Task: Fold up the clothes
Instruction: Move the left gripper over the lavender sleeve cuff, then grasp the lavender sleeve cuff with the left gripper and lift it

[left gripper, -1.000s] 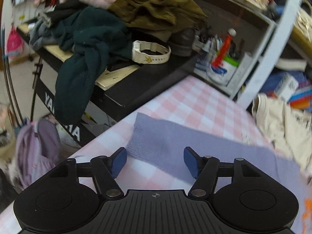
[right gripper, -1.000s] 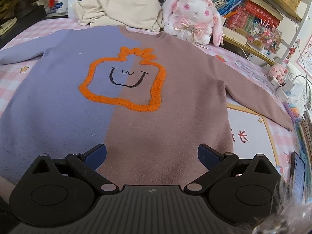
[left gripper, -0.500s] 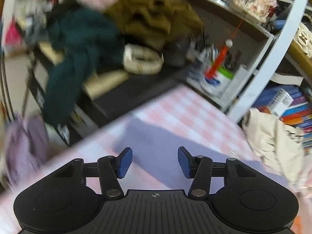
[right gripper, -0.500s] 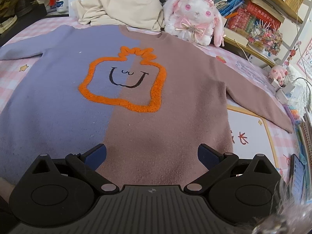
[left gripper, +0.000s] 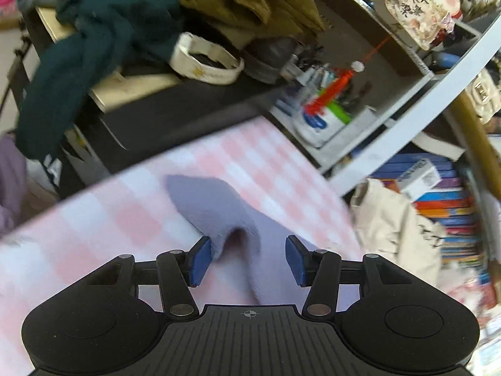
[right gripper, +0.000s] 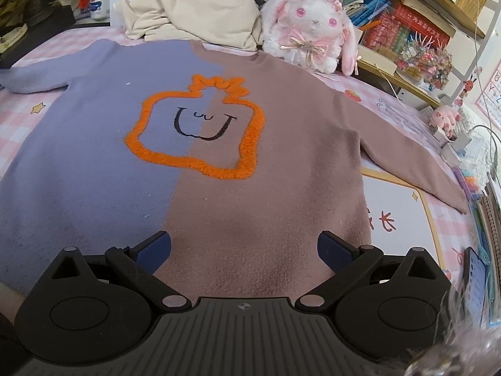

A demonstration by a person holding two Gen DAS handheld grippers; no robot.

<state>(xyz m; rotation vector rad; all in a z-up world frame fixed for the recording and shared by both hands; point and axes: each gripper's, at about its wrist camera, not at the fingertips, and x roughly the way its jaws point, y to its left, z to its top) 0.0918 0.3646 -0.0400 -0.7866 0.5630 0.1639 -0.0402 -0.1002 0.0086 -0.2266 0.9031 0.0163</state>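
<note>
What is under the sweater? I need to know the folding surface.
Around the sweater, a pink checked cloth and a white mat show; beneath its body is covered.

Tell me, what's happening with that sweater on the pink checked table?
A person with a gripper in each hand is starting to fold the sweater, which lies flat, front up, on the table. The left gripper is at the lilac sleeve: the cloth bunches up between its fingers, with a gap on one side. The right gripper hovers wide open over the hem, holding nothing.
</note>
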